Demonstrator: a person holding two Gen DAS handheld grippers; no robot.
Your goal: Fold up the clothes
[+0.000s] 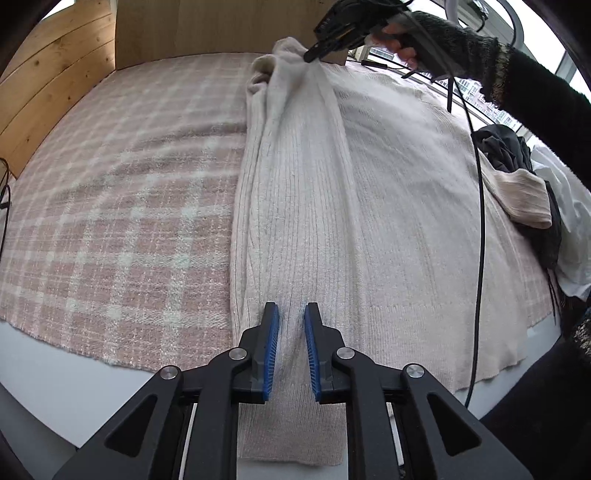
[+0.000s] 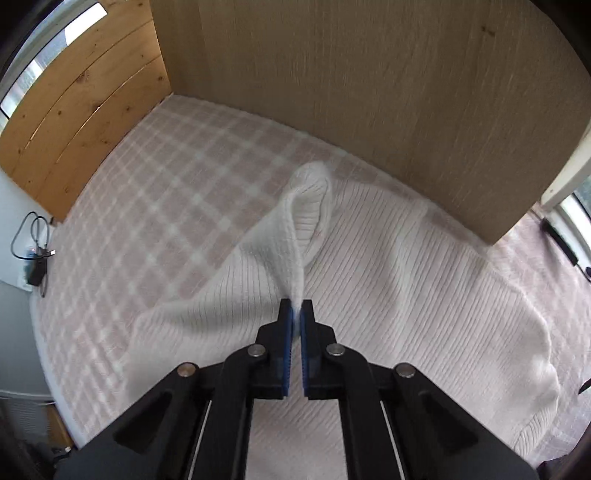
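A cream ribbed sweater (image 1: 369,184) lies spread on a pink plaid blanket (image 1: 110,203). Its left side is lifted into a long fold running from near to far. My left gripper (image 1: 291,314) is shut on the sweater's near hem, with knit bunched between the blue pads. My right gripper (image 1: 314,53) is at the far end, shut on the sweater's raised fold. In the right wrist view the right gripper (image 2: 296,314) pinches a ridge of the sweater (image 2: 406,277) and lifts it off the blanket (image 2: 166,221).
A wooden headboard (image 1: 221,26) and plank wall (image 1: 48,92) bound the far and left sides. A pile of dark and pale clothes (image 1: 524,192) sits at the right. A black cable (image 1: 480,221) hangs across the sweater. A charger with cables (image 2: 35,254) lies at the left.
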